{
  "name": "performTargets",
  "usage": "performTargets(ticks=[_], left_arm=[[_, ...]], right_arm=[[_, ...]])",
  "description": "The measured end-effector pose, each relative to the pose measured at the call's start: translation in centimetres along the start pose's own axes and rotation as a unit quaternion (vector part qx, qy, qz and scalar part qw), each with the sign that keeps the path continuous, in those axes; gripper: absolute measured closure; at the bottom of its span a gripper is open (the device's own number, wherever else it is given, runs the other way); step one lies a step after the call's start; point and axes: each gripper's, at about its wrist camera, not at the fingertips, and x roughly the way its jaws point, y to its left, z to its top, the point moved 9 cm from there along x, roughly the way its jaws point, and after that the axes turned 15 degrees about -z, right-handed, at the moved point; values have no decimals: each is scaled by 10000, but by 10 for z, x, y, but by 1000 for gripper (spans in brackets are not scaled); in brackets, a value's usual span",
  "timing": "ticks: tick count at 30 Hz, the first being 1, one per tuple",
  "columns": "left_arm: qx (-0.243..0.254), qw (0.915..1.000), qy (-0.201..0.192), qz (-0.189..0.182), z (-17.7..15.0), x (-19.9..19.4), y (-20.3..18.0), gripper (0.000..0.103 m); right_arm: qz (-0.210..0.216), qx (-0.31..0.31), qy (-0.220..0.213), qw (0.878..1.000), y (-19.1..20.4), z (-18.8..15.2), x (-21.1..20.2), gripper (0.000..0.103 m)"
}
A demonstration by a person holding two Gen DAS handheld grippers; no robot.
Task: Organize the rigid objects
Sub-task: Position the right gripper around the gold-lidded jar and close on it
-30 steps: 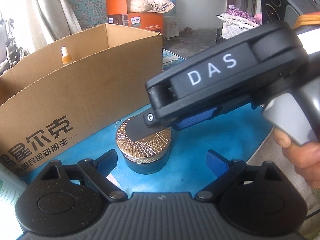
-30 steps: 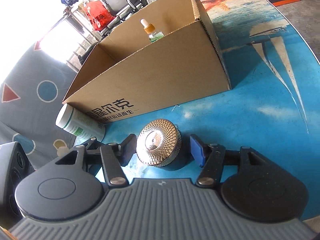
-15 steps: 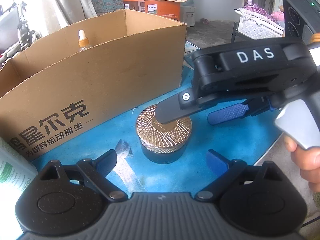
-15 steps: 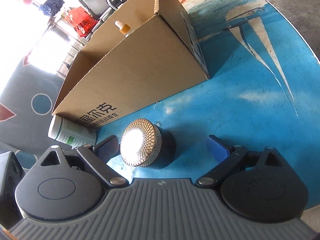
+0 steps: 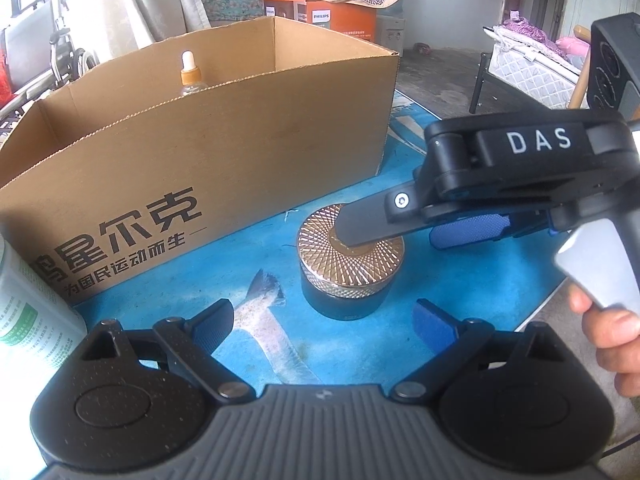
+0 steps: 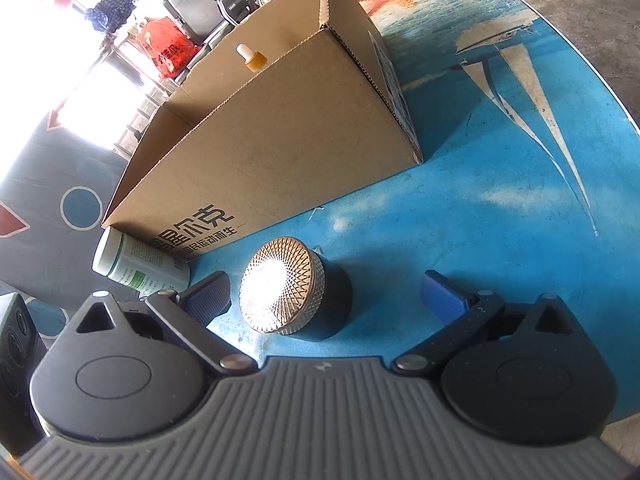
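we stood our right gripper [image 6: 324,298] over the blue table [image 6: 500,208] with its jaws opening, the round jar with the gold patterned lid [image 6: 294,290] upright between the fingers, nearer the left blue pad and touching neither. from our left gripper [image 5: 322,324], also released and holding nothing, the same jar [image 5: 348,262] sat just ahead, partly under one dark finger of the right tool. beyond the jar stood the open cardboard box [image 6: 280,148], with a dropper bottle [image 6: 250,56] showing above its rim. a white and green bottle [image 6: 140,266] lay on its side left of the right gripper, against the box's near corner.
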Motion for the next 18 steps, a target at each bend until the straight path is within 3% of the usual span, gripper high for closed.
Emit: performTargets(ticks=[10,18], left_arm=[[-16,10000,-19,67,-2,-3,-1,6],[-12,10000,11,84,-2,-1,-1,6]], right_arm=[[279,185,63,9994,-6,3,-1,1],[153,-158,-3,9998,2,-2,0,1]])
